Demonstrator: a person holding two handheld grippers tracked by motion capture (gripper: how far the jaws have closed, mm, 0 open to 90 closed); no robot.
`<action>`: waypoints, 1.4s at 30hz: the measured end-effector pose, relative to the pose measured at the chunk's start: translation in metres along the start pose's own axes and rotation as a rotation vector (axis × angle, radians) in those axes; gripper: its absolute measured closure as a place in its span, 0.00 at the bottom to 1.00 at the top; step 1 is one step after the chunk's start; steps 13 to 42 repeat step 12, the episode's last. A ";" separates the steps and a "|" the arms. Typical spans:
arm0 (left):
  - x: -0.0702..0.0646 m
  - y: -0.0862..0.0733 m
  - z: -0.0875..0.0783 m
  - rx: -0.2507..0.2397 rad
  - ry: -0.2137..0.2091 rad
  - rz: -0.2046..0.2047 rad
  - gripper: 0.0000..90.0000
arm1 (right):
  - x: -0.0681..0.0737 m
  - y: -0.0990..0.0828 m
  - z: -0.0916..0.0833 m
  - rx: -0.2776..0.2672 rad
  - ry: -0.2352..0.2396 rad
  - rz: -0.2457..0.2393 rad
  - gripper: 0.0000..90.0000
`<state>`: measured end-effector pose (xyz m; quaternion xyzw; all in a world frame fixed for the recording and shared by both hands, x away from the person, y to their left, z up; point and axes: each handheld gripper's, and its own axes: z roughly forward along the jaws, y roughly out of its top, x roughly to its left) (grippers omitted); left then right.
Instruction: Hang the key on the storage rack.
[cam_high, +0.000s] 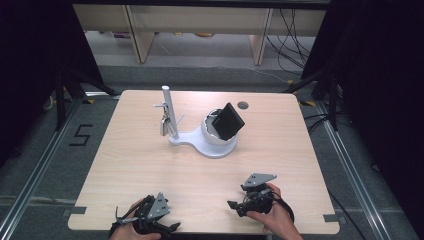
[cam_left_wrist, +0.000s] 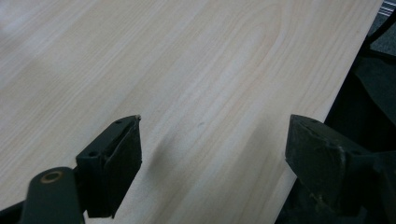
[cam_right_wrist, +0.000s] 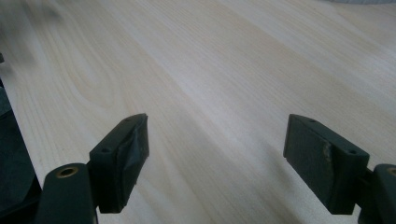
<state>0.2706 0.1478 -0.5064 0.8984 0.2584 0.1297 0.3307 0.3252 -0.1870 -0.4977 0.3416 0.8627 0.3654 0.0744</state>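
- Pale wooden rectangular tabletop (cam_high: 150, 165), bare near its front edge.
- White plastic stand (cam_high: 200, 141) with upright post, mid-tabletop, cradling tilted black flat box (cam_high: 229, 120) in its cup.
- Left gripper (cam_left_wrist: 212, 140), front-left edge, fingers (cam_left_wrist: 119, 158) spread, holding nothing.
- Right gripper (cam_right_wrist: 217, 140), front-right, fingers (cam_right_wrist: 126, 154) spread, holding nothing.

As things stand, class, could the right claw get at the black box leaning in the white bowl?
Probably yes. The right claw is open, and bare table lies between it and the black box, which sticks up above the white bowl.
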 end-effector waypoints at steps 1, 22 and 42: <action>0.001 0.000 0.000 0.005 0.003 0.016 0.20 | 0.000 0.000 -0.001 0.010 -0.004 0.006 0.26; 0.001 -0.001 0.001 0.009 -0.006 -0.002 0.20 | 0.000 0.000 -0.001 0.015 -0.005 -0.004 0.25; 0.001 -0.001 0.001 0.009 -0.006 -0.002 0.20 | 0.000 0.000 -0.001 0.015 -0.005 -0.004 0.25</action>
